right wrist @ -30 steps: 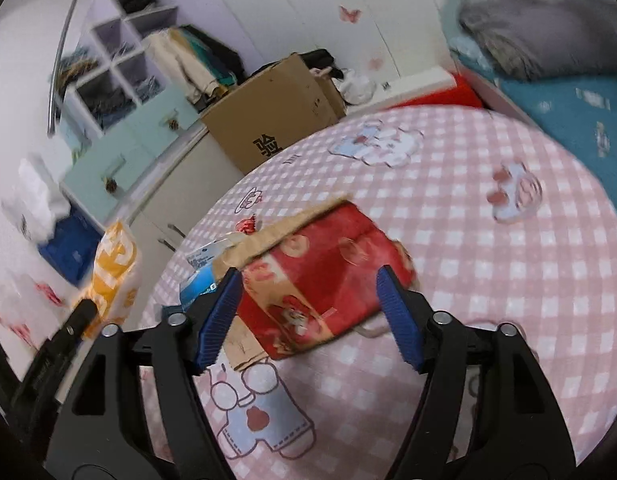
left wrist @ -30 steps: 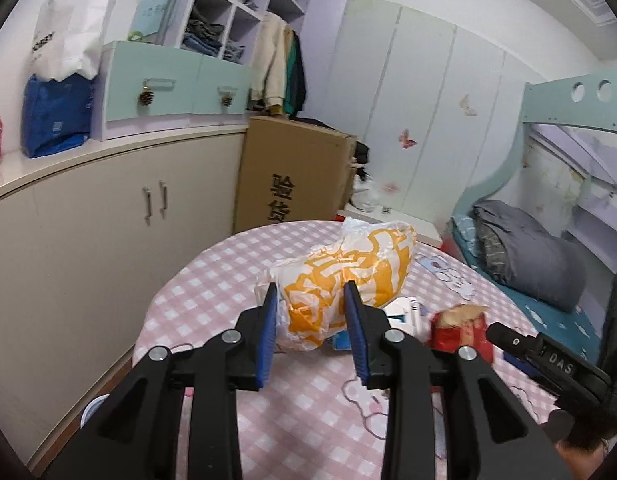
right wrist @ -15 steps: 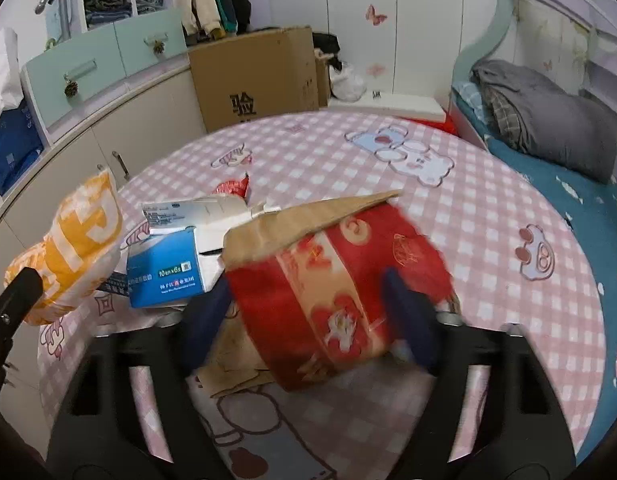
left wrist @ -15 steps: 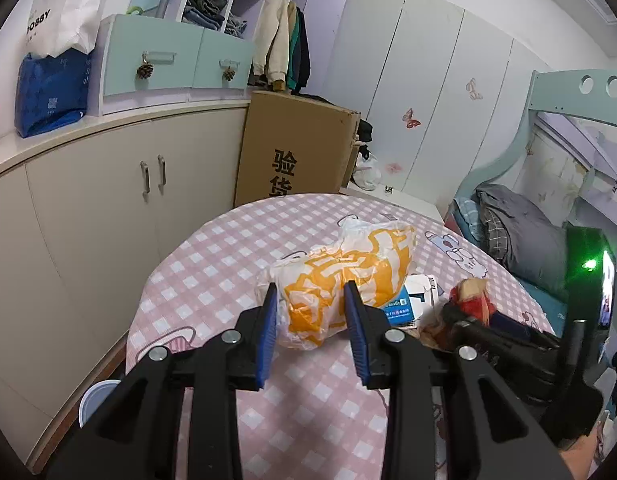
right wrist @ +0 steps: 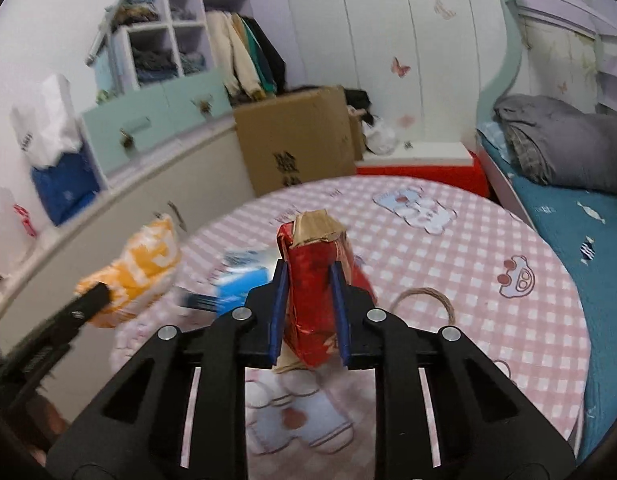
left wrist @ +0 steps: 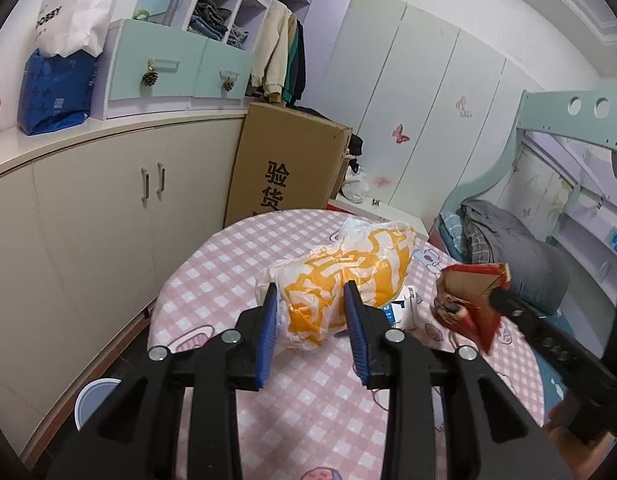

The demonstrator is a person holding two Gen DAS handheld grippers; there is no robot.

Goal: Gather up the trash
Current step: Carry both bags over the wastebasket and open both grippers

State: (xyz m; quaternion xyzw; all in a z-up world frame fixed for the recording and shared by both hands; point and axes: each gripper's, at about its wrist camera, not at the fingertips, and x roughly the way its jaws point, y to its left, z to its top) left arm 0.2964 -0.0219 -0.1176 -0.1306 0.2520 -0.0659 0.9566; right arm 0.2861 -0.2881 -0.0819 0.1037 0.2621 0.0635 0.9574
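Observation:
My left gripper (left wrist: 310,322) is shut on a white and orange plastic bag (left wrist: 348,268) and holds it over the round pink checked table (left wrist: 212,280). My right gripper (right wrist: 307,310) is shut on a red paper bag with a brown lining (right wrist: 312,276), lifted off the table. The red bag also shows in the left wrist view (left wrist: 470,296), and the orange bag in the right wrist view (right wrist: 136,272). A blue and white small box (right wrist: 244,280) lies on the table between them.
A twine loop (right wrist: 424,302) lies on the table (right wrist: 468,248) right of my right gripper. A tall cardboard box (left wrist: 292,168) stands behind the table by the cream cupboards (left wrist: 88,220). A bed (right wrist: 568,200) is at the right. A white bin (left wrist: 94,398) stands on the floor lower left.
My right gripper has closed on the red paper bag and lifted it upright off the table. My left gripper still holds the orange bag, little moved.

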